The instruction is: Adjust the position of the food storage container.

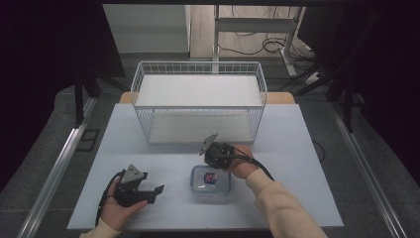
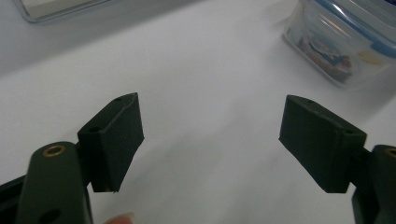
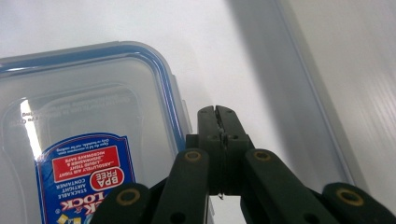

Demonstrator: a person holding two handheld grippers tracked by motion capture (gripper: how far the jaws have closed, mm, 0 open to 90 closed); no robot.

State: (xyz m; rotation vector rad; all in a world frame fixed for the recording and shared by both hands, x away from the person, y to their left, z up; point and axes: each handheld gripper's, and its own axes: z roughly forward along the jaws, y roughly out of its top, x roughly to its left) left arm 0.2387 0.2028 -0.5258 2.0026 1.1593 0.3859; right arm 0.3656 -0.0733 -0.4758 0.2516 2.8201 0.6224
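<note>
Clear plastic box (image 1: 211,180) with a blue-rimmed lid sits on the smooth white table (image 1: 297,163), right gripper (image 3: 218,114) pressed together beside it, left gripper (image 2: 210,135) spread, empty.

The clear plastic food container (image 1: 210,180) near the middle of the table has a see-through lid edged with a blue seal, and on it a blue label bearing a red panel with white lettering and a small white patch with red letters. The flat table top (image 1: 297,163) is pale grey-blue. At the far side, the wire basket (image 1: 198,101) is white. The 2 hand-held grippers, left gripper (image 1: 148,191) and right gripper (image 1: 214,153), are black; brass-coloured rivets dot their jaws. The sleeve (image 1: 282,208) at the near right is cream.
</note>
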